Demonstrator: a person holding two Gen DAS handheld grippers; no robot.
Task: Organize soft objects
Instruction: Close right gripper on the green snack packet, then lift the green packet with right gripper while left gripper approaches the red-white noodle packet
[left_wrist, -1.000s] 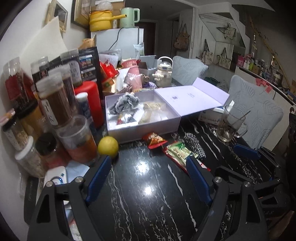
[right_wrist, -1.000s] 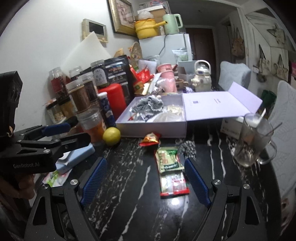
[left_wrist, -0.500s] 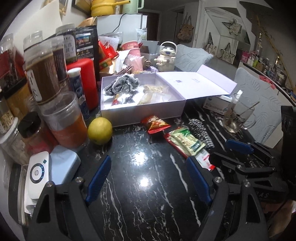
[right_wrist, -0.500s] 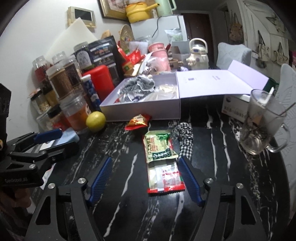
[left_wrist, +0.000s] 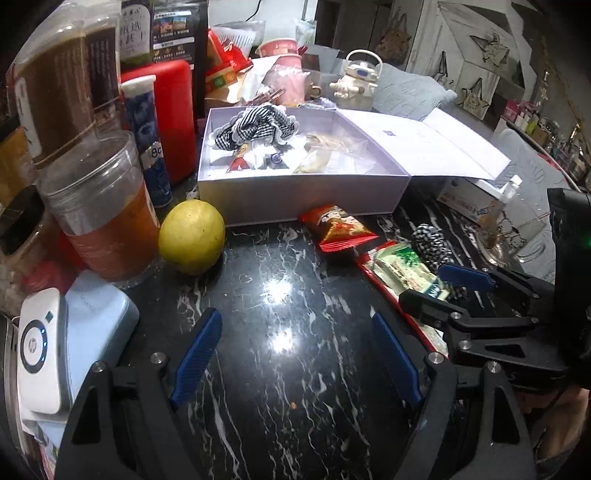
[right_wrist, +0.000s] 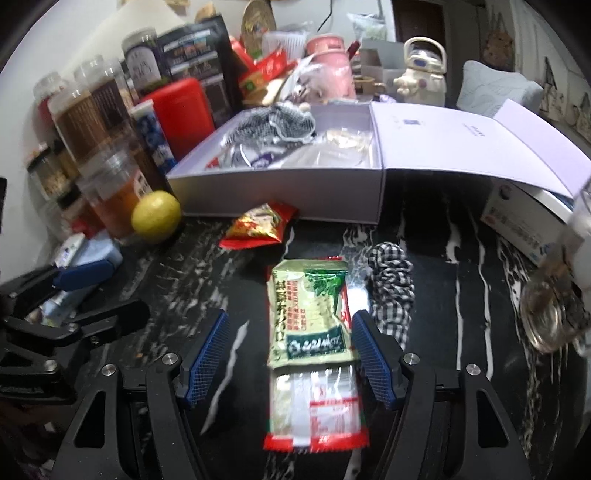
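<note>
Pickup step in hand: right gripper (right_wrist: 288, 354), jaws wide and empty, straddles the green packet (right_wrist: 310, 314) on the counter (right_wrist: 443, 295). Left gripper (left_wrist: 295, 354) gapes, holding nothing. Next: close, lift into box (right_wrist: 280, 197).

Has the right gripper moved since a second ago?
Yes. The right gripper has come forward and down toward the white box; its open fingers now flank the green snack packet, which earlier lay ahead of them.

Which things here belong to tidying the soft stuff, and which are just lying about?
Belongs to the job:
green packet
red snack packet
checked scrunchie
open white box
right tool, open around the green packet

Just lying about:
lemon
jars
glass mug
teapot
</note>
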